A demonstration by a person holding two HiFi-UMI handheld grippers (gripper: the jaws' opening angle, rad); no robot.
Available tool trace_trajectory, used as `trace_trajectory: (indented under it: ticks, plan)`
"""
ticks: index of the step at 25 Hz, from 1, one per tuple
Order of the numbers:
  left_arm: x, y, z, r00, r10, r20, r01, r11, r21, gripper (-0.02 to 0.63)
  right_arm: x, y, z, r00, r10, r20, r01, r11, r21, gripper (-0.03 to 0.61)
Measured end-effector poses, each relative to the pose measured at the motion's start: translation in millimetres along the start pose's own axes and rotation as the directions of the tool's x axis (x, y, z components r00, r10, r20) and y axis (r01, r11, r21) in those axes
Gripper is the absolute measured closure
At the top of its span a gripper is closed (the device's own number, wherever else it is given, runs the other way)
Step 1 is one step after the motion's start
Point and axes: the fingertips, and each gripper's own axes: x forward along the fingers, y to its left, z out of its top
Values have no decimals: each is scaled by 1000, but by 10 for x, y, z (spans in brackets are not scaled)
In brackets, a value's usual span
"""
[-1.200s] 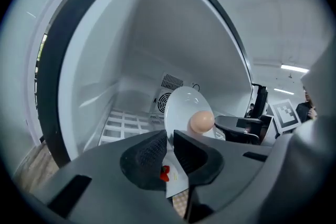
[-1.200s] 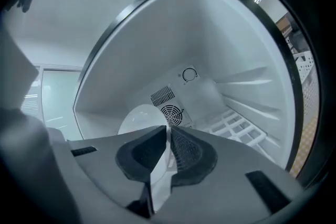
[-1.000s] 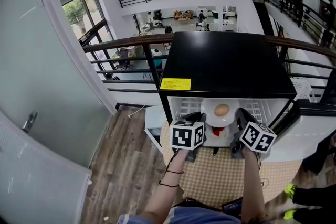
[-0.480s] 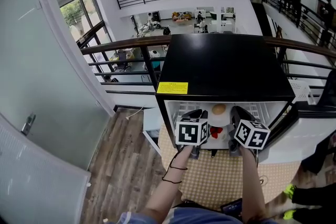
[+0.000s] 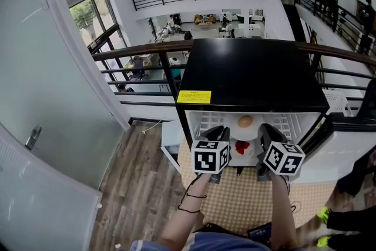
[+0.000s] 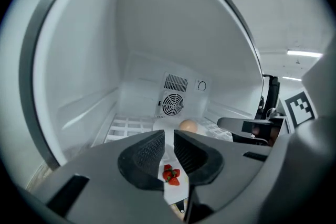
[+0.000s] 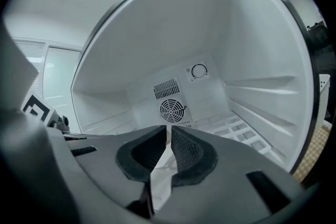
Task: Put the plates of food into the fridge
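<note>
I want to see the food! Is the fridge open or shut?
Open. The fridge shows its white inside and fan, and the plate with egg and strawberries is at its opening.

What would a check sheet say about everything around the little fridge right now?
Surface: white wire shelf inside the open black fridge.
Job's things: one plate with an egg and strawberries, at the fridge mouth.
Clutter: nothing seen.
Grippers: left gripper and right gripper each shut on the plate's rim, one on each side.
Cables: nothing seen.
Surroundings: checked mat, wood floor, railing.
</note>
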Motion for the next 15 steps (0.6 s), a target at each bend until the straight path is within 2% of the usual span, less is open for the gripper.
trace_trajectory:
  ticks: [7,15]
  plan:
    - [-381,-265,-102,997,-52,55,51,999,18,563,-431,243,-169,997,69,-41,-68,997,25,554]
    - [-797,-621,-552,996,-83,38,83,997,3,563,-1013,437,-535,986,124,-111,-123,992,16,557]
